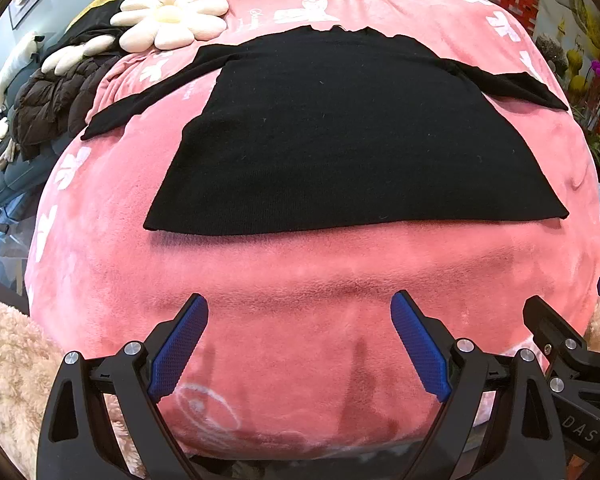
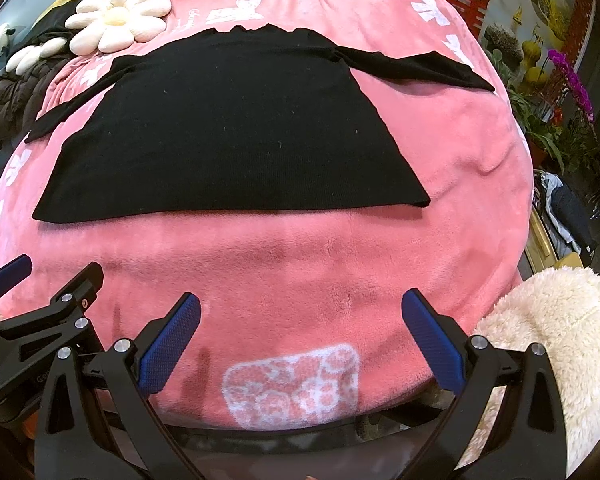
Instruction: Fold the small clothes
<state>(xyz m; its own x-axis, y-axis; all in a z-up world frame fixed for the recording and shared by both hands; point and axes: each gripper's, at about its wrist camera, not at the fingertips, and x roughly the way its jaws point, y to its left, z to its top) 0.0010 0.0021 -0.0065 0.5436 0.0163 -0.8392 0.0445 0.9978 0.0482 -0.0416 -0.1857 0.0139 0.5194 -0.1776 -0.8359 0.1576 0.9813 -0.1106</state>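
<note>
1. Left wrist view shows the black top (image 1: 340, 136) spread flat on the pink blanket (image 1: 300, 280), hem toward the camera, both sleeves stretched outward from its far shoulders.
2. On the near side of the top's hem, the left gripper (image 1: 300, 344) and right gripper (image 2: 300, 340) hover side by side, jaws wide, holding nothing.
3. Risk, as I judge it: the plush blanket may get pinched along with the thin knit, dragging the surface and wrinkling the fold.
4. Beyond the top's left sleeve, the daisy cushion (image 1: 172, 16) sits close; a swept sleeve could snag it.
</note>
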